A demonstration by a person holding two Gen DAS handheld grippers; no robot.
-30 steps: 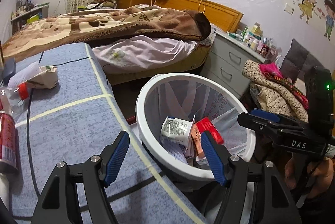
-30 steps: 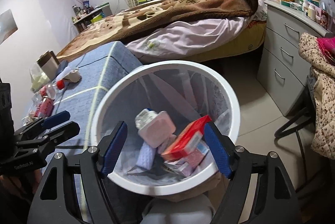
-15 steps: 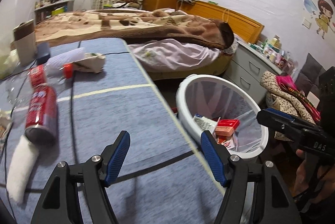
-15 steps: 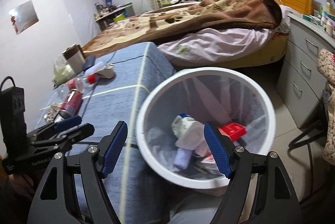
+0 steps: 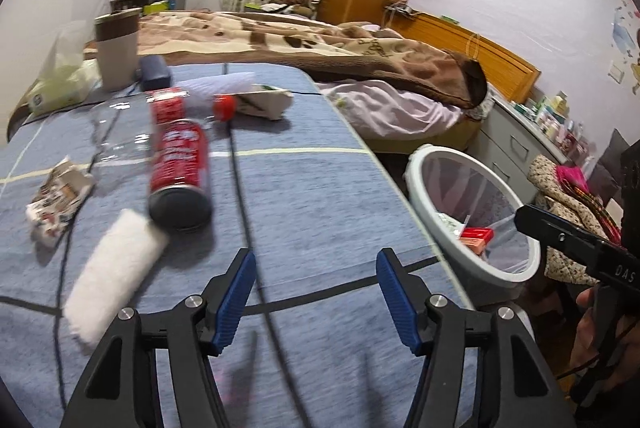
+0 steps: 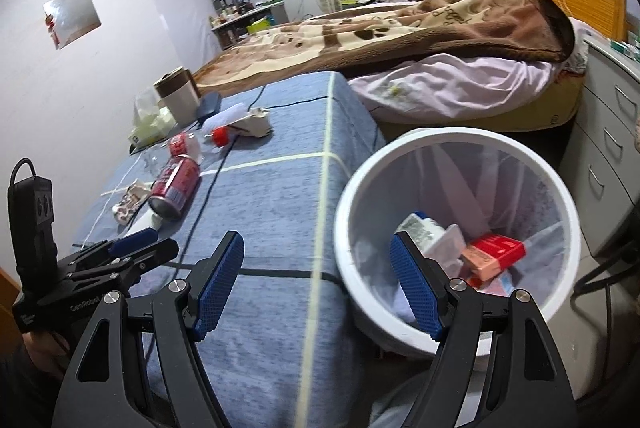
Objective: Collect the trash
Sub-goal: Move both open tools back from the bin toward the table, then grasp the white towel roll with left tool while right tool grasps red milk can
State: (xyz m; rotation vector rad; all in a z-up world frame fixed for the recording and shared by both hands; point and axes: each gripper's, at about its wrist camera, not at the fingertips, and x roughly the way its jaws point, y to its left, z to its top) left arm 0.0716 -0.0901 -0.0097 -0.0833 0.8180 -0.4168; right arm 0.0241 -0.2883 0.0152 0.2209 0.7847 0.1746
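Claws left (image 5: pixel 316 292) and right (image 6: pixel 316 282) gape empty; readable lettering: "DAS", "GenRobot".

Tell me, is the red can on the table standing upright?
No, the red can lies on its side on the blue table.

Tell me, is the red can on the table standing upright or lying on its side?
Lying on its side: the red can rests lengthwise on the blue table, its dark round end facing the camera.

One red can (image 5: pixel 179 164), one bin (image 5: pixel 472 216) (white), two cups (image 5: pixel 117 48).
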